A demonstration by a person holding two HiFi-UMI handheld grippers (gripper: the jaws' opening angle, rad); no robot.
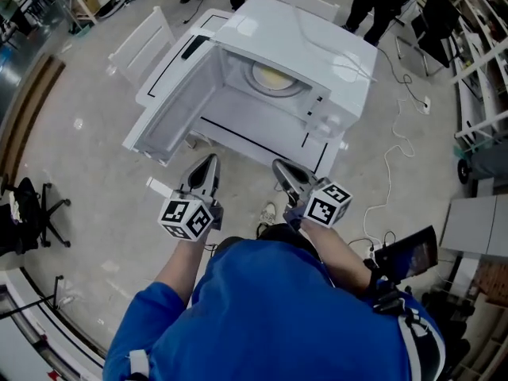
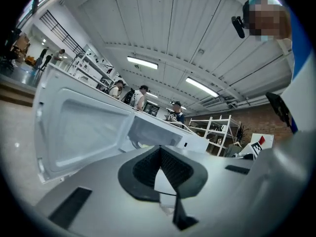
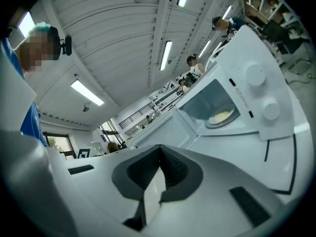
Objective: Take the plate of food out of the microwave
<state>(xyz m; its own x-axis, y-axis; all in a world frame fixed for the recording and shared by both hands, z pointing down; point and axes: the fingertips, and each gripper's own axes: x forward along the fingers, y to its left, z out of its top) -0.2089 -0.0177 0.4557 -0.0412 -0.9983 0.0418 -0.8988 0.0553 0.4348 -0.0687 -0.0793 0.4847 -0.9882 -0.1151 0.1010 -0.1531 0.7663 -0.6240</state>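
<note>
Microwave (image 1: 317, 46) white, on floor, door (image 1: 171, 113) swung fully open toward left of head view. Plate of food (image 1: 274, 78) inside cavity, on turntable, pale yellow food. Left gripper (image 1: 210, 160) near door's edge, jaws fully together, empty. Right gripper (image 1: 279, 165) before microwave front, jaws together, empty.

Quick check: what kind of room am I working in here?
Likely a workshop or lab hall, not a kitchen: metal shelving, a loose cable on the bare floor, strip lights under a ribbed ceiling.
</note>
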